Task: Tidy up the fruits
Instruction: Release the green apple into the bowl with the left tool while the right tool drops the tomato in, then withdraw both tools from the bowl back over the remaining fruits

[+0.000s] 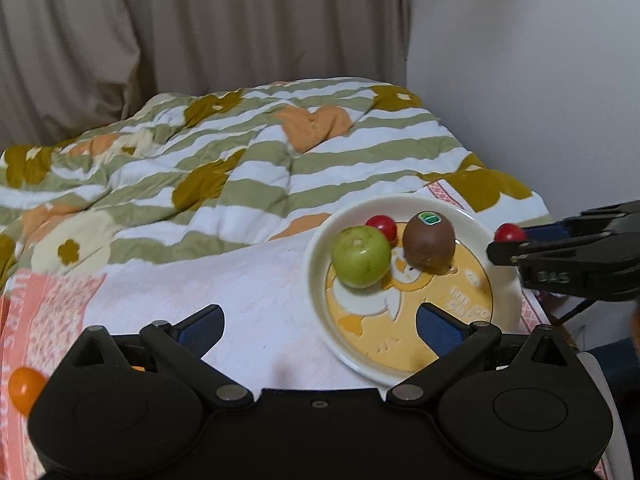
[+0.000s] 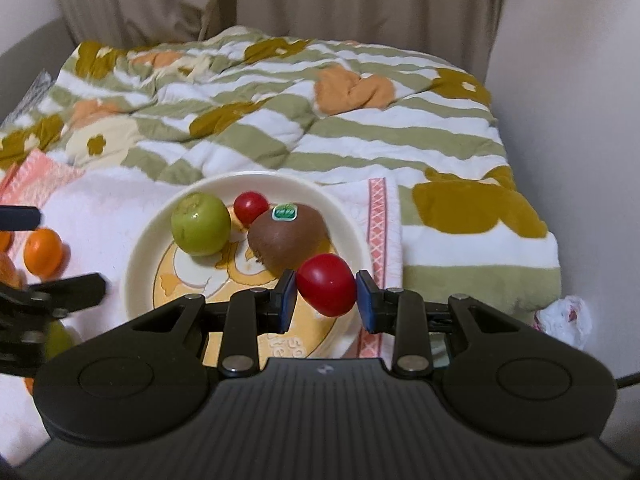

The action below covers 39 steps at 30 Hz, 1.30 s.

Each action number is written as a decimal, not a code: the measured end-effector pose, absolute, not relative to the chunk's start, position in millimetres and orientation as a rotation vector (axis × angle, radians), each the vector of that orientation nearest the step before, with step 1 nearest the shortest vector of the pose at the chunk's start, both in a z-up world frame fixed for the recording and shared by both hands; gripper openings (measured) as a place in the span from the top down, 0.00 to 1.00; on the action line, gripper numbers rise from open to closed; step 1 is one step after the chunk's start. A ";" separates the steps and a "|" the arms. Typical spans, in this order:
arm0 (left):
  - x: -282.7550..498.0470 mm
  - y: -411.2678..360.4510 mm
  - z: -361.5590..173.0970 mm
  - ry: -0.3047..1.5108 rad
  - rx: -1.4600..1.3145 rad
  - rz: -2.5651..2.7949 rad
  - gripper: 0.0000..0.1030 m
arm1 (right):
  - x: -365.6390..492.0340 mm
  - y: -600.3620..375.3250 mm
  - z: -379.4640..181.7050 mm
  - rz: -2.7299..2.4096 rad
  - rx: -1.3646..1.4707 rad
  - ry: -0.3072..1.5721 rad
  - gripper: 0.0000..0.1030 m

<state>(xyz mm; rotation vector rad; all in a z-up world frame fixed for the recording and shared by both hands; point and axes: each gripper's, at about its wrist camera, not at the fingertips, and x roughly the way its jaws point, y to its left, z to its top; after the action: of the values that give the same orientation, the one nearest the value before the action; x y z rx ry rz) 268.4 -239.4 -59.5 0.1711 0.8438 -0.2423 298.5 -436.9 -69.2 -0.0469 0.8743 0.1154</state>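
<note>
Right tongs (image 2: 326, 294) clamped on a red tomato (image 2: 327, 285), held over the near rim of the plate (image 2: 144, 248). Left tongs (image 1: 320, 326) spread wide, nothing between them. On the plate: green fruit (image 2: 201, 224), stickered kiwi (image 2: 287, 239), a smaller tomato (image 2: 251, 207). Orange fruits (image 2: 43, 252), probably mandarins, lie leftward on the towel (image 2: 100, 208). Striped blanket (image 2: 320, 120) beyond.

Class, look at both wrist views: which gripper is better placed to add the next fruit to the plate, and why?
The right gripper: it is shut on a red tomato just above the plate. The left gripper is open and empty.
</note>
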 end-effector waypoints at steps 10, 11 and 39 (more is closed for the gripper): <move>258.3 -223.4 -63.1 0.841 0.137 -0.202 0.00 | 313.1 -419.2 -102.0 0.142 -0.160 0.879 0.54; 257.7 -222.1 -63.5 0.841 0.134 -0.200 0.00 | 312.9 -418.8 -103.5 0.145 -0.168 0.878 0.54; 156.2 -186.7 5.8 0.679 -0.023 -0.094 0.00 | 207.0 -413.4 -7.6 0.216 -0.128 0.707 0.00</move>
<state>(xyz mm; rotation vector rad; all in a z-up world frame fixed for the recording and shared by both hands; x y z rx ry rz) 156.2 -186.7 5.8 -0.0230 0.6785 -0.0943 207.0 -413.4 -7.6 -0.1276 0.7071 0.2156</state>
